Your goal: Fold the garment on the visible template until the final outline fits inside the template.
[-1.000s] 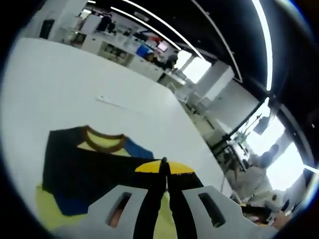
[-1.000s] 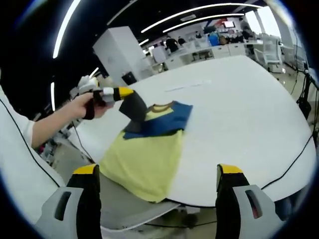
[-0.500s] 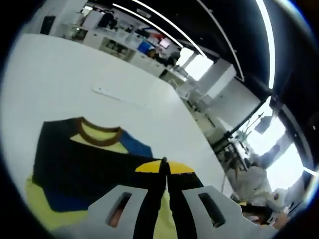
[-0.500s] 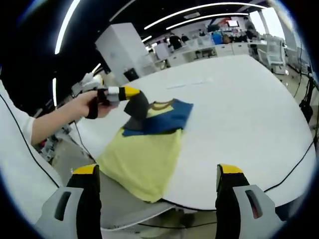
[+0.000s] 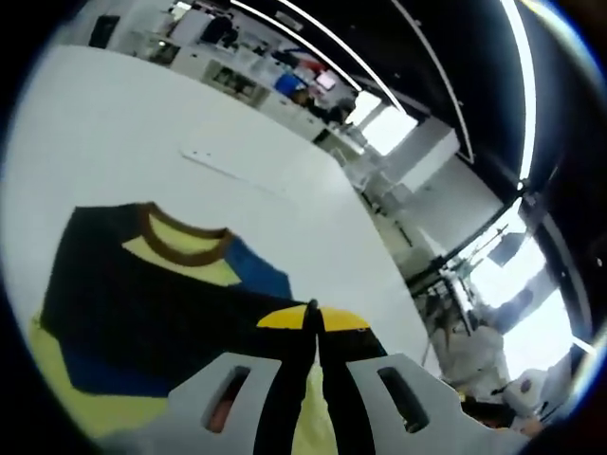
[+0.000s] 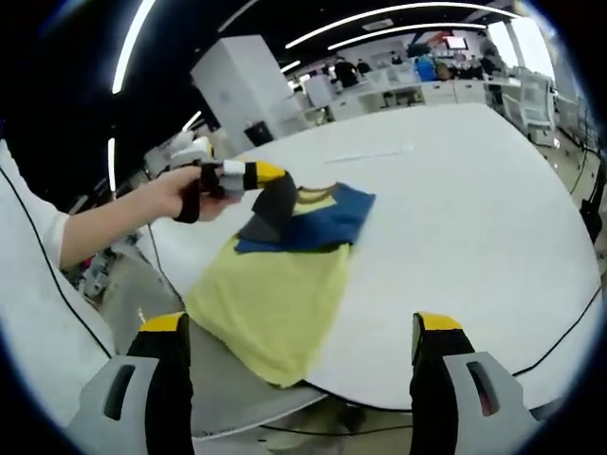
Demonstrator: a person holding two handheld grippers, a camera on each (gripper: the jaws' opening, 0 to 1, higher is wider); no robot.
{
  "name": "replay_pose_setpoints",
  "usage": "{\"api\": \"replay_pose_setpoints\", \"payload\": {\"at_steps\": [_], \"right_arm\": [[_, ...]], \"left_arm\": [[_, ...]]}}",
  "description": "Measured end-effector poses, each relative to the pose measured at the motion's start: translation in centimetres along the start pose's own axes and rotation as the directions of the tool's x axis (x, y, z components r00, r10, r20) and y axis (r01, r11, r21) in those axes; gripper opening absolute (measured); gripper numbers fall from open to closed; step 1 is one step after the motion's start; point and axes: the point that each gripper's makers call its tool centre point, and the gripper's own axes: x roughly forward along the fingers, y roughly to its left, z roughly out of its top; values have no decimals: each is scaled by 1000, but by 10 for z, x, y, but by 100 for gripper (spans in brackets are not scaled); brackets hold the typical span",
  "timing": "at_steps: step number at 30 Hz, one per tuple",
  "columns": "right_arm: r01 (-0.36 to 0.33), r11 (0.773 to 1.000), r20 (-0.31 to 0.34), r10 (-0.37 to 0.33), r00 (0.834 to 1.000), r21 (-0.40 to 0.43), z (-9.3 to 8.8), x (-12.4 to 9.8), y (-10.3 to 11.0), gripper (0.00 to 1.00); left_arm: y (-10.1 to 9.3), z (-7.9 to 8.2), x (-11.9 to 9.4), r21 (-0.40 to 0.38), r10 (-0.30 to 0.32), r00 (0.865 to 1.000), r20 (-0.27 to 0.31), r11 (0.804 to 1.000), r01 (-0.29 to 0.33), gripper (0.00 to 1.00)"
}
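A T-shirt [image 6: 281,284] with a yellow body, blue and dark shoulders and a brown collar [image 5: 175,242] lies flat on the white table [image 6: 455,218], near its front edge. In the right gripper view a hand holds my left gripper [image 6: 268,173] above the shirt's shoulder, shut on a dark sleeve [image 6: 275,204] that hangs lifted from it. In the left gripper view my left gripper [image 5: 313,309] shows its jaws pressed together over the shirt [image 5: 133,313]. My right gripper [image 6: 301,327] stands wide open, short of the table's edge, with nothing between its fingers.
A thin pale strip [image 6: 370,154] lies on the table beyond the shirt. A black cable [image 6: 569,332] hangs off the table's right rim. A person's arm in a white sleeve [image 6: 38,275] reaches in from the left. Desks and people stand far behind.
My left gripper has carried the dark sleeve to the right, over the shirt's shoulder towards the collar. The right gripper has stayed open and nearly still.
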Motion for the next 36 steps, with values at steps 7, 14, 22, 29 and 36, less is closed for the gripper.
{"api": "replay_pose_setpoints", "payload": {"at_steps": [7, 14, 22, 29, 36], "right_arm": [[-2, 1000, -12, 2, 1000, 2, -1, 1, -7, 97], [-3, 1000, -16, 3, 1000, 10, -3, 2, -14, 97], [1, 1000, -28, -1, 1000, 9, -5, 2, -21, 97], [7, 1000, -29, -7, 1000, 17, -6, 2, -27, 96], [12, 1000, -32, -12, 999, 23, -8, 0, -32, 96]], "left_arm": [[0, -8, 11, -15, 0, 1000, -17, 1000, 0, 0], [2, -18, 22, -34, 4, 999, -35, 999, -5, 0], [1, -28, 37, -75, 3, 999, -53, 997, -7, 0], [-1, -37, 49, -85, 3, 997, -71, 996, -9, 0], [1, -46, 60, -88, 8, 996, -93, 996, -17, 0]]}}
